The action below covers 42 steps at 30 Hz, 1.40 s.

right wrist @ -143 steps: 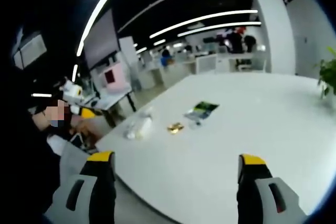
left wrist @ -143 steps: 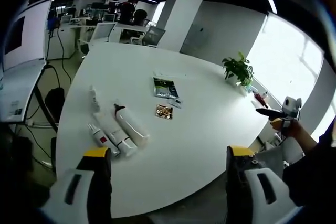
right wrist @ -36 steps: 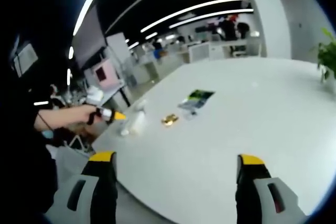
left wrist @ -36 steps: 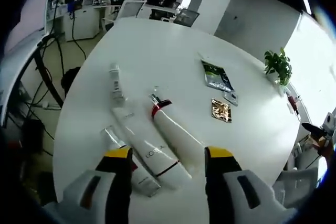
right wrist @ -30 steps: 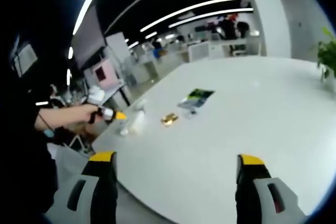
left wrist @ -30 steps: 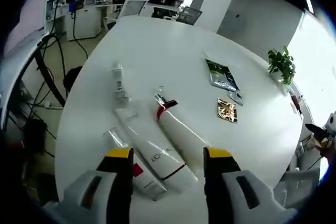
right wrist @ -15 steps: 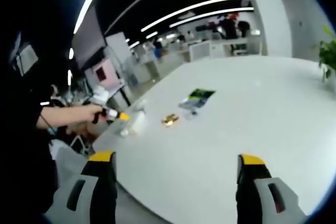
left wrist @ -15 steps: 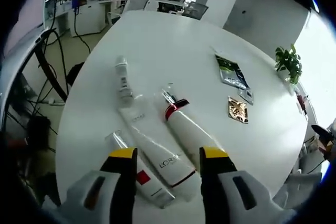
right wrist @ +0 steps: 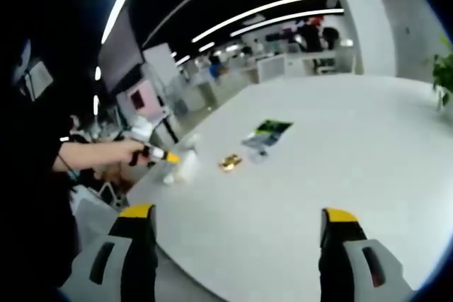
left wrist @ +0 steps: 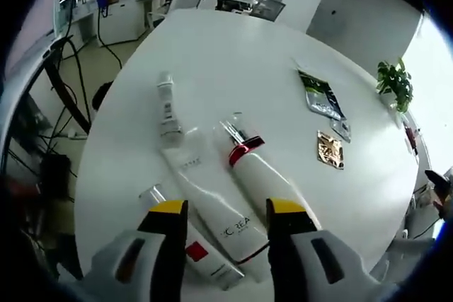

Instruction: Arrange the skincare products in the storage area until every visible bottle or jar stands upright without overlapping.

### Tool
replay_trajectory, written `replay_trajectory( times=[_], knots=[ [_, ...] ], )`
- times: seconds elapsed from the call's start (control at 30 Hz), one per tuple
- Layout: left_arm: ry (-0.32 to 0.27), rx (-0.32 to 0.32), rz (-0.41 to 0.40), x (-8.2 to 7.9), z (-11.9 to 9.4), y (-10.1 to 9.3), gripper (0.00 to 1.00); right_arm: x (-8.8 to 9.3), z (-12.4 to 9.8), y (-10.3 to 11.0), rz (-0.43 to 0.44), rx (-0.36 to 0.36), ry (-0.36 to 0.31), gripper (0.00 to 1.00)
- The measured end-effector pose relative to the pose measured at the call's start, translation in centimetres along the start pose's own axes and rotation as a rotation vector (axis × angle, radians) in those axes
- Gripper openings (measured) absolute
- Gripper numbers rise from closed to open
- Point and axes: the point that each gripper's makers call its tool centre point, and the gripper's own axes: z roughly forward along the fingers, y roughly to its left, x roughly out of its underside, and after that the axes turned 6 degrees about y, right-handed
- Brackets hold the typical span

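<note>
Your left tongs (left wrist: 221, 211) hang jaws apart over the white tube (left wrist: 214, 199) lying flat on the bench (left wrist: 233, 68), beside the red-collared bottle (left wrist: 257, 172) and a small bottle (left wrist: 168, 109), lined up for a lift upright. Your right tongs (right wrist: 233, 218) wait wide apart. Since a second ago the left tongs have dropped closer and narrowed.

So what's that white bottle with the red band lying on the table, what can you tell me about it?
The white bottle with the red band lies on its side on the white table. It looks like smooth plastic, with a red collar and a thin, clear-looking tip pointing away from the left gripper. Its wide end sits near that gripper's open jaws. A white tube with dark lettering lies alongside it, close or touching; I cannot tell which.
</note>
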Motion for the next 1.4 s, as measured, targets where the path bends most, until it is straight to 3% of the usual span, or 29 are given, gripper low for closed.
replay_trajectory(
  times=[0.67, 1.03, 1.4],
  knots=[
    [0.092, -0.094, -0.024, 0.1, 1.8, 1.0, 0.34, 0.3, 0.7, -0.2, 0.015, -0.003, 0.01, 0.98],
    [0.112, -0.141, -0.017, -0.1, 2.8, 1.3, 0.36, 0.5, 1.0, -0.7, 0.024, -0.001, 0.023, 0.98],
    [0.111, -0.136, -0.003, 0.0, 2.7, 1.2, 0.31, 0.6, 1.4, -0.6, 0.016, -0.002, 0.033, 0.97]
  ],
)
